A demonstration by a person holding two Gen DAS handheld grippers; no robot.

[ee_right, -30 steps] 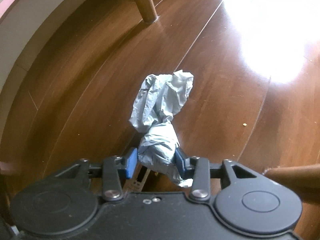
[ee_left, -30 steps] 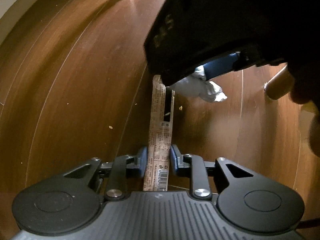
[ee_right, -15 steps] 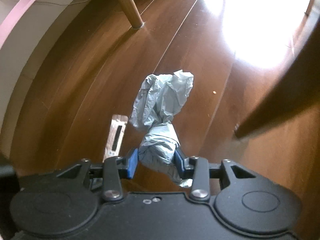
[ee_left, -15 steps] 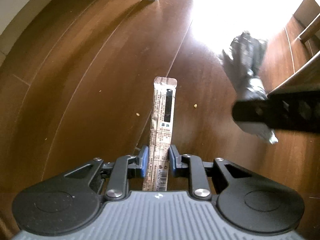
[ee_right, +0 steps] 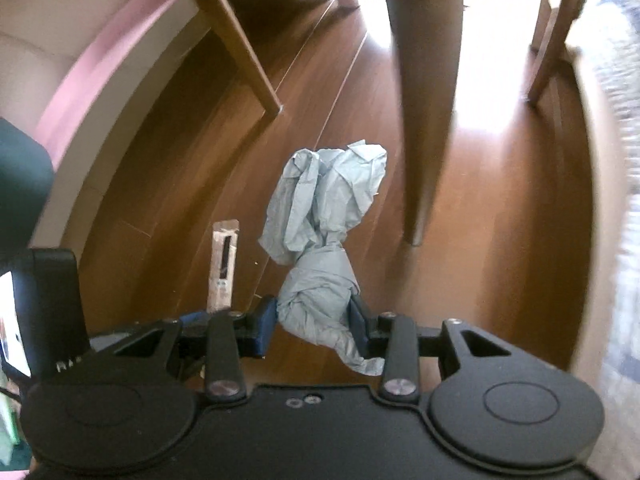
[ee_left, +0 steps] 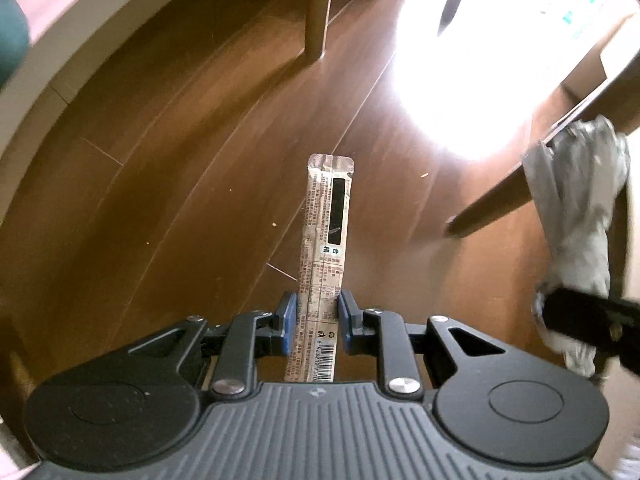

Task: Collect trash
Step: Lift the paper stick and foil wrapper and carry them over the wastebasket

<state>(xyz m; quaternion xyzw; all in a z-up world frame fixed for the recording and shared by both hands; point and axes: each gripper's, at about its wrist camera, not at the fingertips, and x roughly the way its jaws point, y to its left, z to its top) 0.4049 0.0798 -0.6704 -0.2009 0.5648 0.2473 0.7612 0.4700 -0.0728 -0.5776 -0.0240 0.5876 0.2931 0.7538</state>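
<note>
My left gripper [ee_left: 318,314] is shut on a long narrow foil stick wrapper [ee_left: 326,240] printed with text and a barcode, held up above the wooden floor. My right gripper [ee_right: 314,318] is shut on a crumpled grey-white tissue [ee_right: 324,220], also lifted off the floor. The tissue shows at the right edge of the left wrist view [ee_left: 576,208], clamped by the right gripper [ee_left: 588,316]. The wrapper shows in the right wrist view [ee_right: 223,268], to the left of the tissue.
Wooden chair and table legs stand around: one leg [ee_left: 318,12] ahead, a slanted one [ee_left: 492,200] to the right, and three in the right wrist view [ee_right: 236,44] [ee_right: 424,100] [ee_right: 548,40]. A pale wall [ee_right: 60,80] runs on the left. Crumbs [ee_left: 274,224] dot the floor.
Both grippers have risen from the floor with their loads; the floor looks farther away and more furniture legs show. The right gripper has moved from above the left one to its right side.
</note>
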